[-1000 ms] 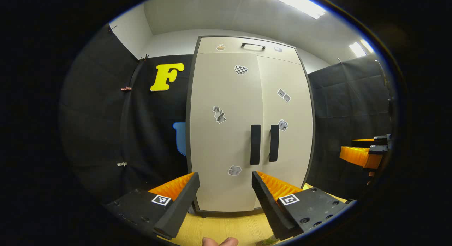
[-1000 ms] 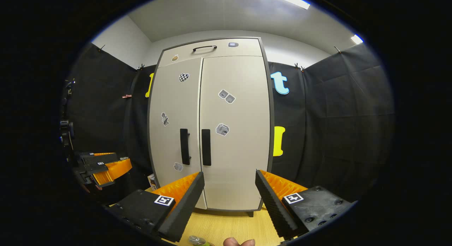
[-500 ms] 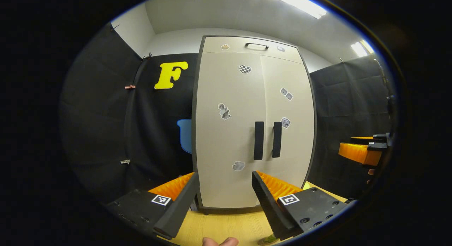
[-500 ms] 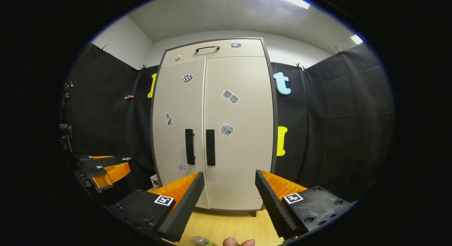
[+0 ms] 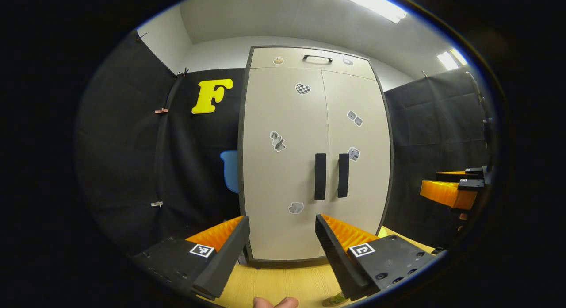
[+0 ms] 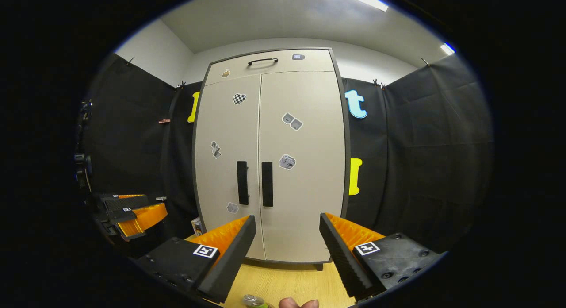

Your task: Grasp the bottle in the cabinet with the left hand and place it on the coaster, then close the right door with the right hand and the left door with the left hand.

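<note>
Ahead of the left claw (image 5: 281, 250), spread and gripping nothing: facing the shut cabinet (image 5: 283, 175), both doors closed, right claw (image 5: 446, 194) hanging off to its right. Ahead of the right claw (image 6: 286, 250), likewise spread and empty: facing the same cabinet, bottle (image 6: 252, 301) cap peeking just beneath on the counter (image 6: 287, 283).

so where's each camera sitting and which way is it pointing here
Left gripper view: rides the left gripper, faces the cabinet front, slightly from its left; own two fingers apart at the bottom, a fingertip below, the right gripper at far right.
Right gripper view: rides the right gripper, faces the same cabinet from its right; own fingers apart, the left gripper at far left, a bottle top at the bottom edge.
Shared: both shut doors, the paired handles, the wooden table.
</note>
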Motion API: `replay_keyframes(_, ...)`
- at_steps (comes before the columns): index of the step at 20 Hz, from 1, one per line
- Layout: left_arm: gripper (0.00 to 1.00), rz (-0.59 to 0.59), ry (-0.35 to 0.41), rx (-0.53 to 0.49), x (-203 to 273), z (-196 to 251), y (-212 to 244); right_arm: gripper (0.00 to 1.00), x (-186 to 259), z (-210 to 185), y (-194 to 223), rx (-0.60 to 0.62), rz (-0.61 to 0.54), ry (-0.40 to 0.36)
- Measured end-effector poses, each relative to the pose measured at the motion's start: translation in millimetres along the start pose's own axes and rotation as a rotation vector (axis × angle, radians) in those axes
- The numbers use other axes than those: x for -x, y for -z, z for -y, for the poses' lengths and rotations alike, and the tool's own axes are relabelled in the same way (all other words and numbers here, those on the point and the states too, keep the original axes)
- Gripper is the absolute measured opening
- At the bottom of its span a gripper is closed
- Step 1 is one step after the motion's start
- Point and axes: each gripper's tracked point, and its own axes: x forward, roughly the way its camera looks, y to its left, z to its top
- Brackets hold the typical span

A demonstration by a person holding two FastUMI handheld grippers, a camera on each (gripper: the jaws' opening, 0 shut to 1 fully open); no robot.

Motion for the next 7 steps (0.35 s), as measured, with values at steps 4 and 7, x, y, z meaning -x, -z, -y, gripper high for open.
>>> replay_keyframes(4,0.95,0.001,-0.007,-0.009,-0.6,4.2,-1.3,0.96,0.5,2.9,1.7,-0.012,-0.006,-0.008)
replay_keyframes(7,0.95,-0.001,-0.013,-0.012,0.8,8.9,-2.3,0.96,0.1,7.1,3.2,-0.005,-0.013,-0.016)
